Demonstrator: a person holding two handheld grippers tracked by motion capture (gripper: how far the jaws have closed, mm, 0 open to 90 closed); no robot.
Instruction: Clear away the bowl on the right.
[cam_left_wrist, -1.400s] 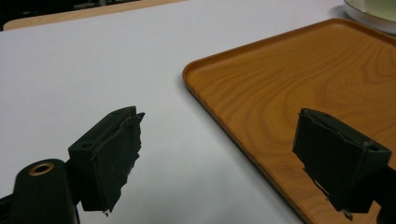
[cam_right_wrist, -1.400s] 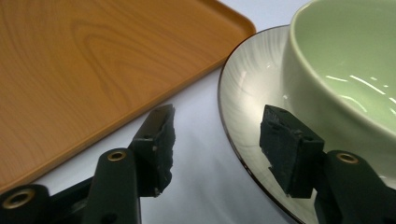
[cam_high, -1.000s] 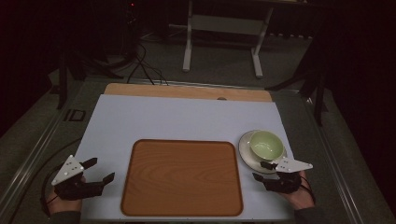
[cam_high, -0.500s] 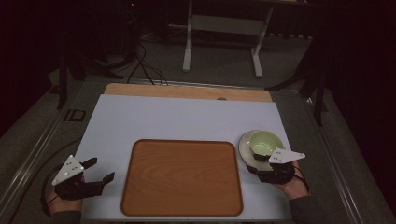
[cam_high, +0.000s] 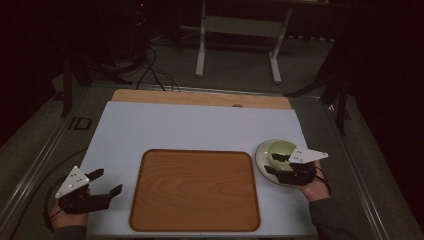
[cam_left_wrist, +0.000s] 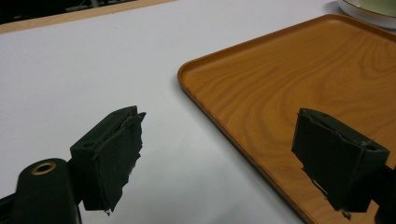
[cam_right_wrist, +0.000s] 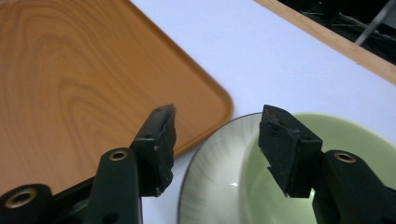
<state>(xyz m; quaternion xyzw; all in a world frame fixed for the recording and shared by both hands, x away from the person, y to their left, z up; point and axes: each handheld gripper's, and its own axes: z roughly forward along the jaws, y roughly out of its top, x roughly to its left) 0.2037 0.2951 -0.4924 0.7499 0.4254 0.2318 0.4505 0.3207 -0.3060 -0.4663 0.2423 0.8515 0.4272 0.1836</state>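
The left gripper (cam_high: 92, 192) is being held wide open and empty over the white mat, just left of the glossy wood-grain tray (cam_high: 195, 187), probably just parked. The right gripper (cam_high: 279, 165) is being spread, holding nothing, over the near rim of the pale green cup (cam_high: 280, 148). That cup is being carried on a white saucer (cam_high: 262, 155) just right of the tray, so a rim grab looks lined up.

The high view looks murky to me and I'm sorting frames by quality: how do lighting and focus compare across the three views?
High view: dim, room black, only the white mat and tray read clearly. Left gripper view: bright and even, tray grain sharp. Right gripper view: bright, a small glare spot on the saucer, near jaws slightly soft.
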